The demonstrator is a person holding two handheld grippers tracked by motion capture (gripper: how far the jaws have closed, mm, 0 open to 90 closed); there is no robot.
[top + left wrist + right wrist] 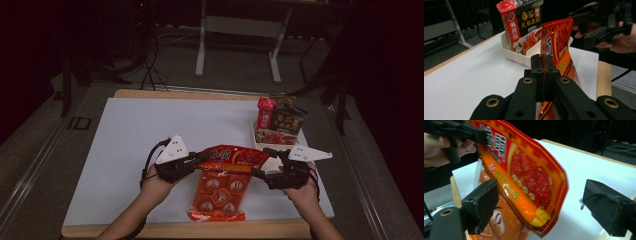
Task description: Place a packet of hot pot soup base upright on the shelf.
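Two hand-held grippers work a red-and-orange sauce packet [223,181] above the white-topped table [125,150], near its front edge. The left gripper [543,65] is clenched on the packet's upper edge, the thin foil seam pinched flat between its black jaws, so the packet hangs tilted with its lower end trailing toward the table's front. The right gripper [539,207] stands released, jaws wide on either side of the packet's far edge, neither pad pressing on it. Behind them, a white tray [258,142] holds a dark packet [282,122] standing upright.

The risk, as it looks from here: one pinch on a slick seam carries the whole packet, and a tug or twist could let it slide out and drop. The right jaws could also close on empty air or crease the printed face if the packet swings. A wide swing could knock the tray.

Both forearms come in from the table's near side, hands wrapped around the gripper bodies, the left pointing inward and the right angled across to meet it.
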